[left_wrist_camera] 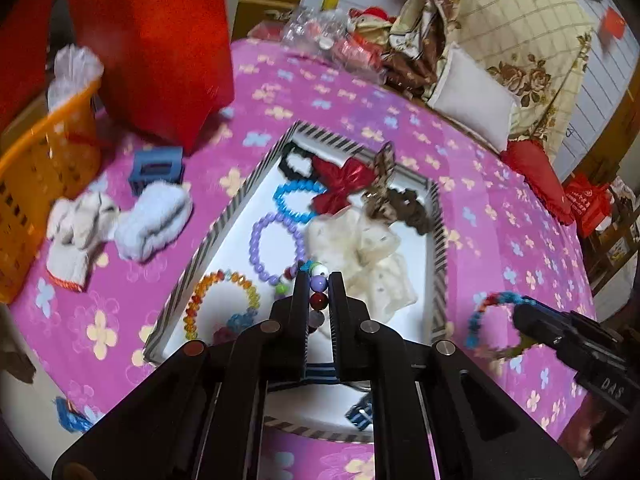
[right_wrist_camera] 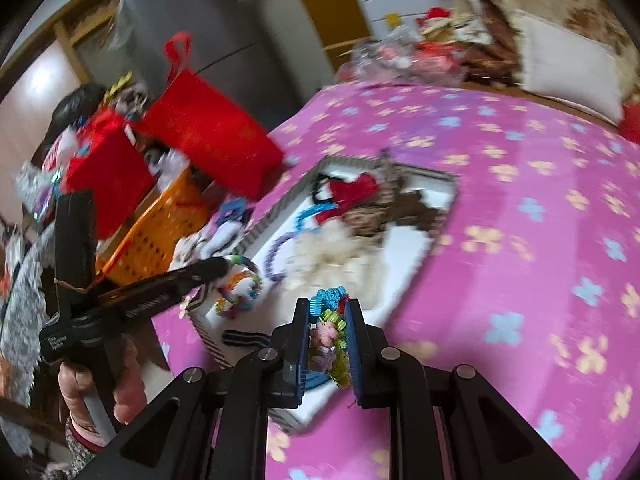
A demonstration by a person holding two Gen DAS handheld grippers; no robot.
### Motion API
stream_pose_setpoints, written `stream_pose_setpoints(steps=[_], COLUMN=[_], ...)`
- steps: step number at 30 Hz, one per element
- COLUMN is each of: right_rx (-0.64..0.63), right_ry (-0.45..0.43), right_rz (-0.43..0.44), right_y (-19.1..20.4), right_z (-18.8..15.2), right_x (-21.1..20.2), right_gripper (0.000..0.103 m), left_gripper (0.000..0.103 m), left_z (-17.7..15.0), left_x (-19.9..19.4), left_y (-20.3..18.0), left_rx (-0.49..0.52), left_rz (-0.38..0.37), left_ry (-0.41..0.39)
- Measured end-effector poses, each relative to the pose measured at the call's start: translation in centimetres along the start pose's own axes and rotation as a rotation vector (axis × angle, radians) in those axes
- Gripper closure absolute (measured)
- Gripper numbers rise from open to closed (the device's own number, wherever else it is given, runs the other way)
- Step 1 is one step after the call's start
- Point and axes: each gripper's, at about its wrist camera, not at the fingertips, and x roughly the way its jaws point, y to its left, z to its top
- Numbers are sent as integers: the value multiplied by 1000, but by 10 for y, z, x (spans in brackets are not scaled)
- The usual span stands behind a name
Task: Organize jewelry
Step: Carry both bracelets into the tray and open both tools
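Both hands are carrying a bracelet toward the striped tray (left_wrist_camera: 439, 240) that lies on the pink flowered bed (left_wrist_camera: 520, 220). The left gripper (left_wrist_camera: 319, 300) has its fingers nearly closed on a bracelet of mixed round beads (left_wrist_camera: 319, 282), which stands between the pads in a line running along the fingers, its loose end hanging toward the tray's near end. This gripper sits right above the tray's near part, just past the amber bead bracelet (left_wrist_camera: 218, 300) and the purple one (left_wrist_camera: 274, 246), so the white tray floor lies straight ahead and below its tips. The right gripper (right_wrist_camera: 330, 320) has its fingers pressed on a bracelet of small coloured plastic flowers (right_wrist_camera: 330, 336), also lined up along the fingers. It hangs to the right of the tray, near the front right corner, over the bedspread, so it must travel left and a little farther out before letting go. The left hand looks the nearer of the two to a free spot, since the far half is crowded with a red bow (left_wrist_camera: 344, 186), a cream scrunchie (left_wrist_camera: 360, 252) and a brown one (left_wrist_camera: 416, 208).
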Motion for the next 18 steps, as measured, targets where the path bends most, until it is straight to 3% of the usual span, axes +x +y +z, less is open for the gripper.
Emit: stream_pose_setpoints(steps=[4,9,18], right_rx=[3,-5,-18], right_ry=[65,130,131], right_rz=[17,-33,-128], right_y=[11,12,5], right_z=[5,-2,-3], right_x=[38,76,83], right_gripper=[87,87,84], left_gripper=[95,95,95], left_z=[-3,-7,-6], left_x=[17,34,32], left_y=[16,26,17], left_rx=[-30,-34,9], left_rz=[18,67,133], left_ry=[45,82,29])
